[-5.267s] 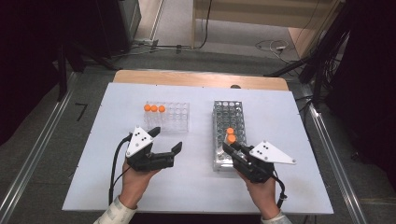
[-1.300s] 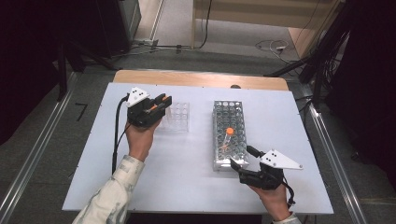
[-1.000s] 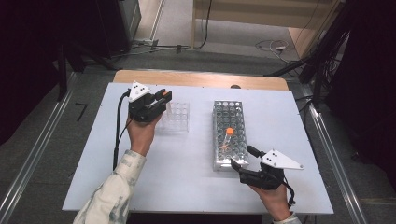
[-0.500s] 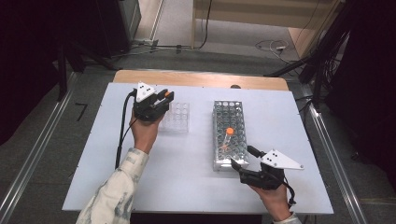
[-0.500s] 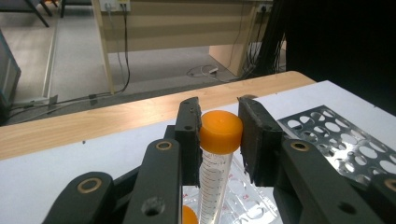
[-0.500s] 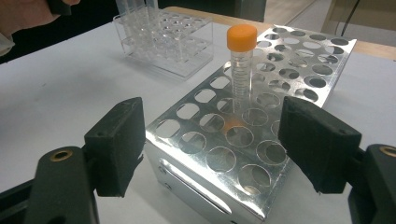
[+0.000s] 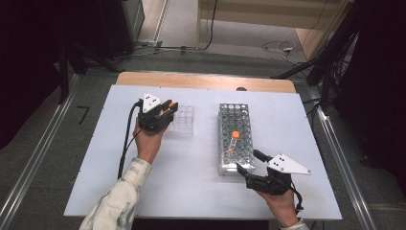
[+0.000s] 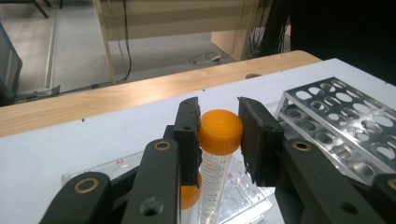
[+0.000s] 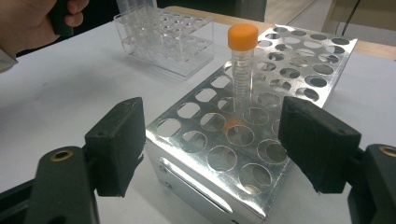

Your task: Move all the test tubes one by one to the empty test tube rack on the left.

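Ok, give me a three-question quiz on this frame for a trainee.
1. True or false: the right claw is shut on the metal rack.
2. What does the left claw grip? A) a tube's orange cap B) the clear rack C) a cable
3. How many tubes stand in the metal rack?

Key: 1 false, it is open before the rack's near end. 2 A, the tube over the clear rack. 3 one.

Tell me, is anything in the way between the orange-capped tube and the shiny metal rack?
Nothing visible. The left hand-held gripper grips the orange-capped clear tube over the clear plastic rack; bare white table separates it from the silver metal rack.
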`<state>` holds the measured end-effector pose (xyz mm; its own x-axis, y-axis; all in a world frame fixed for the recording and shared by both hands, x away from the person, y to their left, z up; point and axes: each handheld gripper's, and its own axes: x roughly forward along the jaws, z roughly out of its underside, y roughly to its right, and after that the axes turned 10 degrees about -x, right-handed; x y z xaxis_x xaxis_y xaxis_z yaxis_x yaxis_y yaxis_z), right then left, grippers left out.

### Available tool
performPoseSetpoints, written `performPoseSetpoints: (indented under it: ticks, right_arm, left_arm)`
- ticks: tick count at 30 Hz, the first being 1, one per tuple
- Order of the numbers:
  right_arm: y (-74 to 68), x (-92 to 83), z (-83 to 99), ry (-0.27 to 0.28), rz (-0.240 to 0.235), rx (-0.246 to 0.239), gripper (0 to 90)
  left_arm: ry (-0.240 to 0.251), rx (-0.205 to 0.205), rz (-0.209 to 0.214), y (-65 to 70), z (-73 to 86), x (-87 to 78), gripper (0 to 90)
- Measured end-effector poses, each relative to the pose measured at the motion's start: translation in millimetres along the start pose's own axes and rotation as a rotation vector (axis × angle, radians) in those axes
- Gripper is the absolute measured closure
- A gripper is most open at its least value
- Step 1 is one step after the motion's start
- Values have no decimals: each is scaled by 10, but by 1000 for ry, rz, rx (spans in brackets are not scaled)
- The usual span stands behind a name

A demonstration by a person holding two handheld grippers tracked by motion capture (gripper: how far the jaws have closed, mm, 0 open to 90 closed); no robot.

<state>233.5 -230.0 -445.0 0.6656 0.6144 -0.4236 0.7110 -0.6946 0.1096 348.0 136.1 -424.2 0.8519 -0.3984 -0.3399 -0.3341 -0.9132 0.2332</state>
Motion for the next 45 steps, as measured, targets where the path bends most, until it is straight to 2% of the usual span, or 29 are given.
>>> performPoseSetpoints:
  ticks: [2,6,16,23,27,30,34,37,43,45]
  right_arm:
    - [1,0,1,0,-1,0,218]
    - [2,1,1,0,-1,-1,218]
    - [4,15,3,-2,2,0,218]
    - [69,116,-28,-2,30,-6,234]
    - [119,233,-54,-12,53,-31,274]
    - [143,319,-71,-16,54,-47,308]
    - [218,433,-79,-19,30,-43,364]
    - [275,518,-87,-26,25,-31,385]
    - [335,643,-120,-31,-1,-43,448]
    - [350,683,-127,-43,-22,-34,496]
  left_arm:
    - [-1,3,0,4,4,4,690]
    - [8,1,3,13,-3,1,568]
    - [12,-15,-7,-5,-34,-61,410]
    - [21,-23,-30,53,-50,-142,226]
    - [44,-34,-4,116,-54,-216,200]
    - [55,-53,-10,155,-31,-255,174]
    - [46,-50,0,199,20,-280,160]
    - [20,-48,9,224,45,-285,134]
    - [15,-37,26,276,80,-343,131]
    - [11,-40,38,290,87,-358,125]
